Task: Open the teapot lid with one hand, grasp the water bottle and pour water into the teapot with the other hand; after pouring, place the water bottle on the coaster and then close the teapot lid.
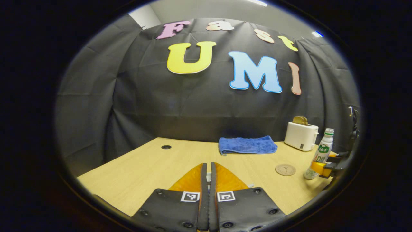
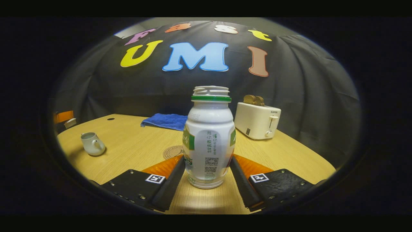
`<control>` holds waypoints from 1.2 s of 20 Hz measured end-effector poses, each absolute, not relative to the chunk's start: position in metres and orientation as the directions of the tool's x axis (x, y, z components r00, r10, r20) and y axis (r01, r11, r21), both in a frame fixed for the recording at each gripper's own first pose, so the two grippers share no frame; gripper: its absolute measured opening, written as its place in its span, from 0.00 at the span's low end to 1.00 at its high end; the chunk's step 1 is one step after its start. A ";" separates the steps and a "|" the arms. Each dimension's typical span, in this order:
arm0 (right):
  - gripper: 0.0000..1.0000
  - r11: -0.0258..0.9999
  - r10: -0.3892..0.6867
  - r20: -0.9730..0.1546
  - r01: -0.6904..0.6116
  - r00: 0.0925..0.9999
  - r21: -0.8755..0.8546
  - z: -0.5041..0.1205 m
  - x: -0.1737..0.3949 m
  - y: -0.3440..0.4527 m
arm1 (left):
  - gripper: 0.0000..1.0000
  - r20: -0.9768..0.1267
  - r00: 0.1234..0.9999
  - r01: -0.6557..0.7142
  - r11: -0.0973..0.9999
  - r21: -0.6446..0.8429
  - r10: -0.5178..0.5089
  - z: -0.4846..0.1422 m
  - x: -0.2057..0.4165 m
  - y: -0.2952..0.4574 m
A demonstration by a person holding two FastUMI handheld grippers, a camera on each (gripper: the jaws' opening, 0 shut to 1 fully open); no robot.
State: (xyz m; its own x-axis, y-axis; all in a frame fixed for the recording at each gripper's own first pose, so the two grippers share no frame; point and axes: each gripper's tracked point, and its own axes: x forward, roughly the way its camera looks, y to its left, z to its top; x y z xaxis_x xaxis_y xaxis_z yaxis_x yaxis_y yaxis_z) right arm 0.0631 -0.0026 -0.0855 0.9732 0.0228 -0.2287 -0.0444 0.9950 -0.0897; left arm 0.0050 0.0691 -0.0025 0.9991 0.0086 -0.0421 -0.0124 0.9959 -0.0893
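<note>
Upright water bottle [image 2: 209, 141] between right hand-held gripper [image 2: 207, 166] fingers, near table [image 2: 135, 151] edge.

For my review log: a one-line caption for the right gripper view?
Right gripper brackets the upright water bottle on the table, teapot far left.

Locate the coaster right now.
In the left gripper view the coaster lies flat on the table, just left of the water bottle and before the toaster.
</note>
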 end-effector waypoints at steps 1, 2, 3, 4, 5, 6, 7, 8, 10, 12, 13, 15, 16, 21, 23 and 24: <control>0.81 0.992 0.019 -0.224 -0.047 0.974 -0.121 -0.082 0.063 0.000 | 0.10 -0.042 0.999 -0.013 0.996 -0.091 0.009 -0.003 0.004 0.071; 0.81 0.986 0.015 -0.218 -0.051 0.976 -0.160 -0.077 0.063 0.004 | 0.10 -0.042 0.999 -0.014 0.996 -0.094 0.010 -0.002 0.003 0.073; 0.81 0.977 0.011 -0.206 -0.054 0.979 -0.204 -0.071 0.064 0.007 | 0.10 -0.042 0.999 -0.014 0.995 -0.097 0.010 -0.003 0.002 0.076; 0.81 0.966 0.007 -0.194 -0.057 0.981 -0.253 -0.064 0.065 0.011 | 0.10 -0.041 0.999 -0.016 0.995 -0.100 0.012 -0.003 0.001 0.079; 0.81 0.951 0.005 -0.179 -0.060 0.984 -0.303 -0.059 0.066 0.016 | 0.00 -0.041 0.999 -0.018 0.994 -0.104 0.014 -0.004 0.000 0.082; 0.81 0.934 0.004 -0.163 -0.062 0.987 -0.352 -0.051 0.067 0.021 | 0.05 -0.042 0.999 -0.019 0.994 -0.107 0.015 -0.004 -0.002 0.085; 0.82 0.914 0.002 -0.147 -0.061 0.989 -0.400 -0.046 0.069 0.026 | 0.05 -0.043 0.999 -0.021 0.994 -0.111 0.017 -0.005 -0.004 0.088; 0.81 0.893 0.003 -0.131 -0.062 0.991 -0.445 -0.040 0.071 0.031 | 0.10 -0.043 0.999 -0.024 0.993 -0.114 0.019 -0.004 -0.005 0.091; 0.81 0.850 0.013 -0.110 -0.069 0.994 -0.522 -0.030 0.074 0.044 | 0.10 -0.045 0.999 -0.031 0.992 -0.121 0.026 -0.007 -0.007 0.098; 0.81 0.805 0.027 -0.099 -0.080 0.995 -0.588 -0.026 0.078 0.058 | 0.06 -0.048 0.998 -0.040 0.991 -0.125 0.035 -0.009 -0.010 0.107; 0.81 0.782 0.035 -0.095 -0.086 0.995 -0.618 -0.025 0.079 0.065 | 0.06 -0.049 0.998 -0.046 0.991 -0.127 0.040 -0.010 -0.011 0.111; 0.81 0.733 0.052 -0.091 -0.100 0.994 -0.673 -0.023 0.083 0.079 | 0.10 -0.055 0.997 -0.056 0.990 -0.131 0.050 -0.013 -0.012 0.119; 0.81 0.702 0.062 -0.089 -0.106 0.994 -0.704 -0.023 0.084 0.088 | 0.10 -0.057 0.997 -0.062 0.989 -0.133 0.054 -0.015 -0.012 0.123; 0.81 0.562 0.098 -0.064 -0.108 0.993 -0.820 -0.021 0.088 0.119 | 0.07 -0.067 0.995 -0.078 0.986 -0.145 0.069 -0.022 -0.016 0.136; 0.81 0.496 0.105 -0.047 -0.093 0.993 -0.864 -0.021 0.091 0.128 | 0.10 -0.072 0.995 -0.081 0.986 -0.147 0.071 -0.026 -0.017 0.140; 0.81 0.468 0.108 -0.042 -0.088 0.993 -0.880 -0.021 0.092 0.132 | 0.10 -0.074 0.995 -0.084 0.986 -0.148 0.073 -0.027 -0.018 0.142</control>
State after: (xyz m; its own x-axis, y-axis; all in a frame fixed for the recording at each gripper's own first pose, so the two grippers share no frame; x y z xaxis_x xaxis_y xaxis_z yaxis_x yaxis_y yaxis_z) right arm 0.0919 0.1318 -0.0213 0.9933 0.1080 -0.0416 -0.0877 0.4677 -0.8795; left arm -0.0179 0.1418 -0.0270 0.9946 0.0732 -0.0740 -0.0836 0.9855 -0.1476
